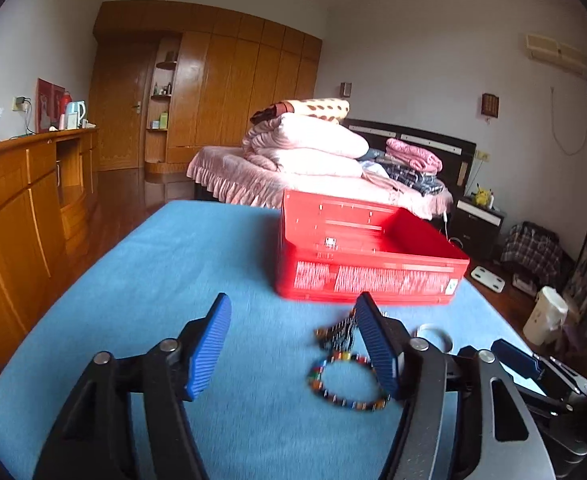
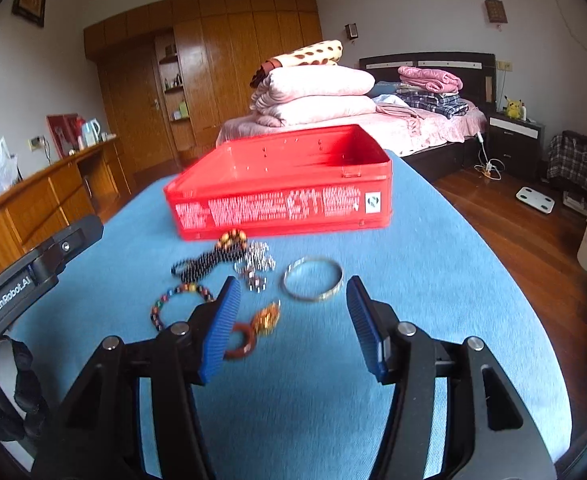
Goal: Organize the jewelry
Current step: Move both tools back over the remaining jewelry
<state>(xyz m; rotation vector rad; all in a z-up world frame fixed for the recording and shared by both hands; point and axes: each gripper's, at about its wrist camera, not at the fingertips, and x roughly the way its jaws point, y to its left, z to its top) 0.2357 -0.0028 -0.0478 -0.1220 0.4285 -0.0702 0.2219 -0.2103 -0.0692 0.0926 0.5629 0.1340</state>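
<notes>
Honestly, both hand-held grippers, left [image 1: 293, 344] and right [image 2: 293, 328], hang released and empty over jewelry [image 2: 249, 276] crowded near the box [image 2: 281, 184] on the tabletop [image 2: 433, 280]; I could snag two pieces together.

Soft, even daylight in both views, fairly bright, no harsh shadows; source not visible. Faint sheen on the wooden wardrobe [image 1: 213, 80] doors and the polished floor [image 2: 513, 216]. Strong fisheye bend: walls and ceiling curve, dark vignette fills the corners. Motion blur in both views, clearest on the white print of the red box [image 1: 369, 256] and on the jewelry [image 2: 229, 264] lying on the blue worktop [image 1: 173, 280], where beads smear. Near jaws look sharper than the things beyond them. Far bed [image 2: 373, 120] soft, low in detail. Colours saturated, slightly warm.
</notes>
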